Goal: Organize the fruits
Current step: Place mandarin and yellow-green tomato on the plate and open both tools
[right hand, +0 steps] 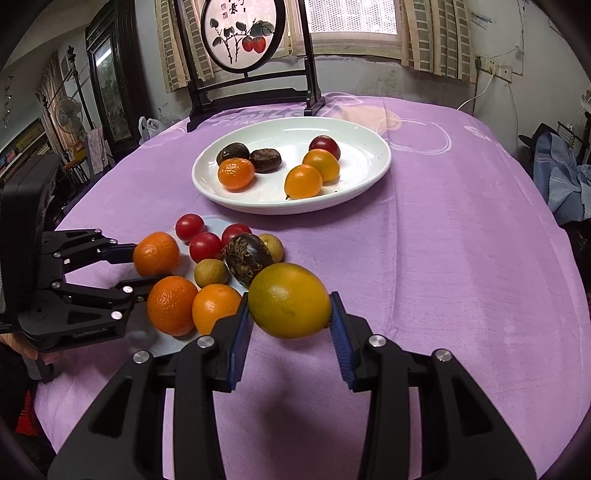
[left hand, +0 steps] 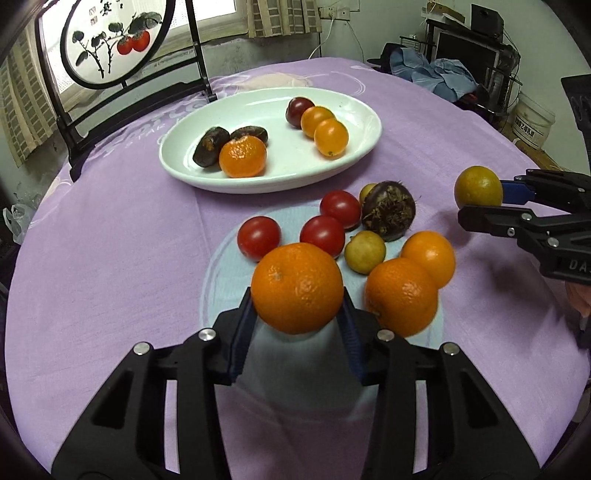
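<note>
My left gripper [left hand: 297, 317] is shut on an orange mandarin [left hand: 297, 288], held just above the fruit pile; the right wrist view shows that mandarin [right hand: 156, 254] at the left. My right gripper [right hand: 290, 317] is shut on a yellow-green citrus [right hand: 289, 300], lifted off the cloth to the right of the pile. On the purple tablecloth the pile holds three red tomatoes [left hand: 258, 237], two mandarins [left hand: 400, 295], two small greenish fruits [left hand: 365, 252] and a brown chestnut [left hand: 388, 210]. Behind it, a white oval plate [left hand: 280, 158] carries two chestnuts, a mandarin, two orange fruits and a dark red tomato.
A round painted screen on a black stand [right hand: 243, 33] stands at the table's far edge behind the plate. Bare purple cloth [right hand: 461, 240] stretches to the right of the plate and pile. Clothes and furniture lie beyond the table edge.
</note>
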The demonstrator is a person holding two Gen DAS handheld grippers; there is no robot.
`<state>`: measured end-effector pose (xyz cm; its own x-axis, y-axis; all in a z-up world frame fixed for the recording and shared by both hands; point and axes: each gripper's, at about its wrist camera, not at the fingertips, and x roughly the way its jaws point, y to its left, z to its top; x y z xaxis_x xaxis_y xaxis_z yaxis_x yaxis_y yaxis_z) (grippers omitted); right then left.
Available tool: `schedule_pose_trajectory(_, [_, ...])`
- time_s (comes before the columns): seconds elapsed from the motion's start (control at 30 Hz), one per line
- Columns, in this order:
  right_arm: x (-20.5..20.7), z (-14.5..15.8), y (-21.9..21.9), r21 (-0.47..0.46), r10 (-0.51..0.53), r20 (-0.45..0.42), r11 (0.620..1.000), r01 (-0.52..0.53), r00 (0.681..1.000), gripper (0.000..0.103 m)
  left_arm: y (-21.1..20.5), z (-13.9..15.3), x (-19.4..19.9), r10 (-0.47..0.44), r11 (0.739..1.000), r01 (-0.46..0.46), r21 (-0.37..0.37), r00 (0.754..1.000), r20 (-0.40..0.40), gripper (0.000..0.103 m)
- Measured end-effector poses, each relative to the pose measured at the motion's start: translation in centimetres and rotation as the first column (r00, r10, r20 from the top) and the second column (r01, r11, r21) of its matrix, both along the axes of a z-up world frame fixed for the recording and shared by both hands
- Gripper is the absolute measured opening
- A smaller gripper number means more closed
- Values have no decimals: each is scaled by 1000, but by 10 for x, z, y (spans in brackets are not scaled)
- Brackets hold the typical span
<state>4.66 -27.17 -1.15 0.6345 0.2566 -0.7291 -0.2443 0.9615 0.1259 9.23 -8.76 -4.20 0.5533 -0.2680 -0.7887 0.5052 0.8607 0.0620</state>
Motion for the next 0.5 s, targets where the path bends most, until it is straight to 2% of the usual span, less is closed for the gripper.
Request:
schedule_pose_trajectory(0.17, [-3,22,-7,-1,3,36,1000,-3,999,41,9,33,-2,2,998,-1,-58,1000,29,44])
schedule_pose_trajectory(0.3, [5,44,0,-19,24,93,1000,-22,995,41,8,67,13,14,993,-7,-119,998,54,44])
schedule_pose_trajectory(0.4, [20,51,10,-28,47,106,999,-45,993,41,-4,77,32,29,994,-20,-108,997,77,44])
schedule_pose_trajectory(0.5, [48,51,23,-31,68,107,997,-65,992,41,-11,78,60,79,989,-71,-133,995,61,44])
